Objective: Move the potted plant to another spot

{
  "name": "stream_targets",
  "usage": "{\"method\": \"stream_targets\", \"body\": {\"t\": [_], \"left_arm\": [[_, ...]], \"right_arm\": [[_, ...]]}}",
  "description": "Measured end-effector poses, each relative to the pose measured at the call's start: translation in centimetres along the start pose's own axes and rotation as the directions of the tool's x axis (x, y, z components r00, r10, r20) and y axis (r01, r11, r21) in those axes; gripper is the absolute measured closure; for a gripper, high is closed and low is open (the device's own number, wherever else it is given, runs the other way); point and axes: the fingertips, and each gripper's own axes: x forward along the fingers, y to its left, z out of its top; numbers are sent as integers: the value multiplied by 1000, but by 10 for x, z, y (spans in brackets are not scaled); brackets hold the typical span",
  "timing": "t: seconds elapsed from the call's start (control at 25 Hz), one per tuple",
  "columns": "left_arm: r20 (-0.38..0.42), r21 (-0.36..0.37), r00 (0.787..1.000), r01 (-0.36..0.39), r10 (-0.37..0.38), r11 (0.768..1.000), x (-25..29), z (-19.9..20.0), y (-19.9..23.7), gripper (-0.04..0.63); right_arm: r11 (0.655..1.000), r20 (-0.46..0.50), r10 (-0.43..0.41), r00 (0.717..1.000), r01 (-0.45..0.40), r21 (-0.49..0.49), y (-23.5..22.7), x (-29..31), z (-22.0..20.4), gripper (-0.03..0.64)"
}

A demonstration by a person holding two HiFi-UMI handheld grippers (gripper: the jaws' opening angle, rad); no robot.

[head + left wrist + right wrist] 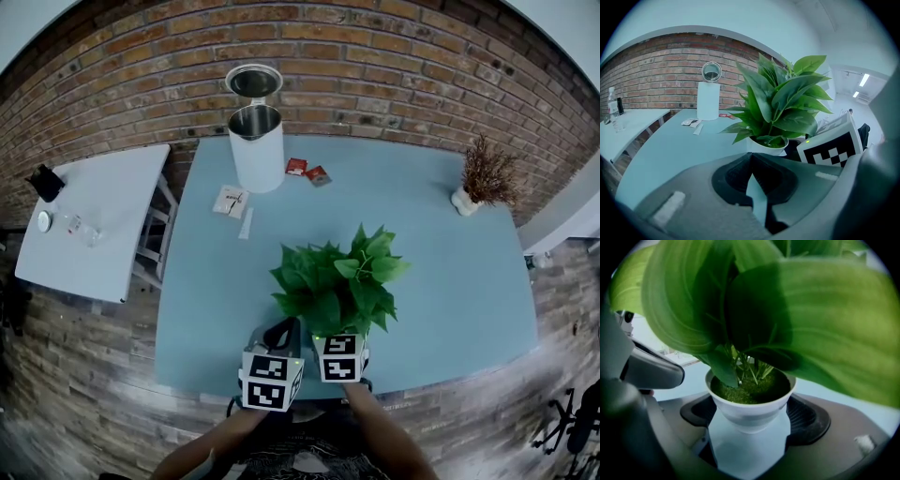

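Note:
The potted plant (339, 277), broad green leaves in a small white pot (749, 411), is near the front edge of the blue table (450, 281). My right gripper (750, 414) has one dark pad on each side of the pot and is shut on it; leaves fill the upper right gripper view. In the head view, the right gripper (339, 336) is partly under the foliage. My left gripper (281, 330) sits just left of the pot, shut with nothing in it. Seen from the left gripper (751, 161), the plant (780, 101) stands close at the right. The pot's base is hidden.
A white kettle (256, 141) with its lid up stands at the back of the table. Red packets (307, 171) and paper sachets (232, 201) lie near it. A dried sprig in a small vase (486, 178) is at the back right. A white side table (94, 220) stands to the left.

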Motion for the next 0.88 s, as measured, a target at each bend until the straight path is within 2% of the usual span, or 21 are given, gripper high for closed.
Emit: {"method": "stream_targets", "body": {"t": [0.88], "left_arm": [[-6, 24, 1000, 21, -21, 999, 33, 8, -77, 600]], "right_arm": [[999, -9, -30, 1000, 30, 12, -81, -27, -20, 149]]}}
